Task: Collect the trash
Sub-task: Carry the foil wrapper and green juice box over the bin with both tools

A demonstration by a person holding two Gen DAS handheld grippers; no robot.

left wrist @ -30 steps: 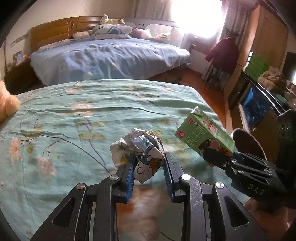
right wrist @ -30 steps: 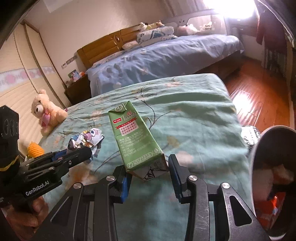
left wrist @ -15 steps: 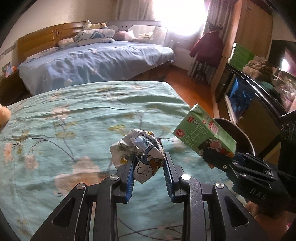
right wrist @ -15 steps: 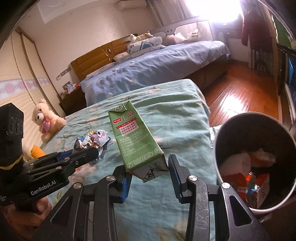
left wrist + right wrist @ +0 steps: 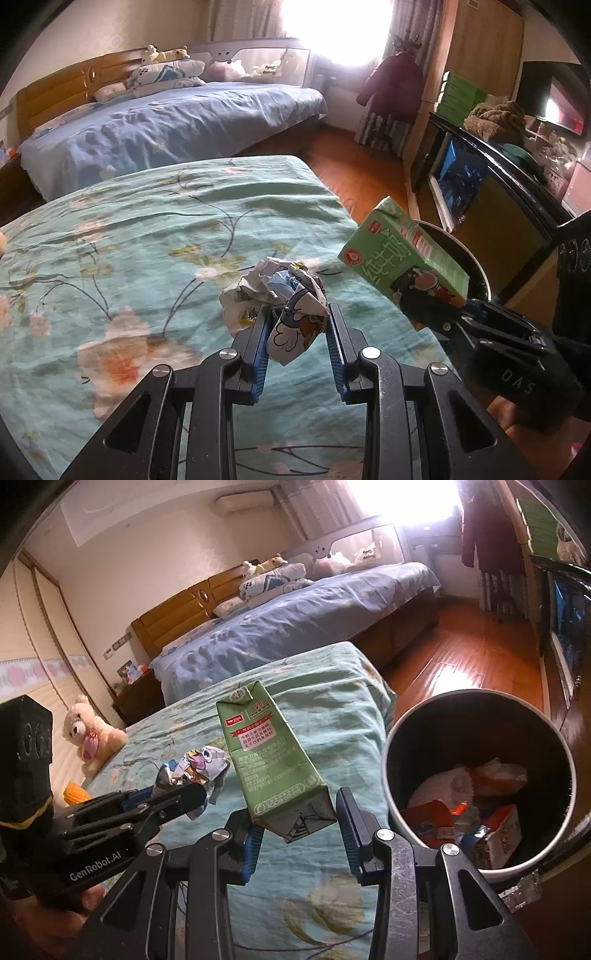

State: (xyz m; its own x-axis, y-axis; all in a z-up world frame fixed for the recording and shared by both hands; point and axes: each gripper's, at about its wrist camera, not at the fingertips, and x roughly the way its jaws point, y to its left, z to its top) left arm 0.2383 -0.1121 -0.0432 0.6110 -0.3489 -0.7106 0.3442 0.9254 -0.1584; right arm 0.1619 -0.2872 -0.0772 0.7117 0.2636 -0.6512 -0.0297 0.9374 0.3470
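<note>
Trash is in both claws at this moment; the left gripper (image 5: 297, 328) is clamped on a crumpled printed wrapper (image 5: 280, 295), which bulges up and forward from between its blue pads, and the right gripper (image 5: 301, 823) holds a green drink carton (image 5: 267, 753) by its lower end, the carton leaning up and away from the claw; the carton's bottom corner sits against the left pad, while a gap shows on the right pad's side, so the hold looks lopsided. Just to the right of the right claw, and a little below it, stands the round bin (image 5: 391, 746), its mouth open toward the camera; inside it lie pieces of white and orange packaging and a small box, so part of the collecting appears already done. Beneath both claws spreads the teal floral bedcover (image 5: 147, 229); the left claw hangs over it, with the carton and the bin's rim off to its right. As for what is left, neither held piece is in the bin yet; the carton seems nearest, needing only a short carry to the right over the rim and a release; the wrapper has farther to go, across the bed's edge. Beyond the left claw, seen from the right wrist, a teddy bear (image 5: 90, 734) and a yellow object (image 5: 75, 794) sit on the bedcover; whether the yellow thing counts as trash cannot be told.
</note>
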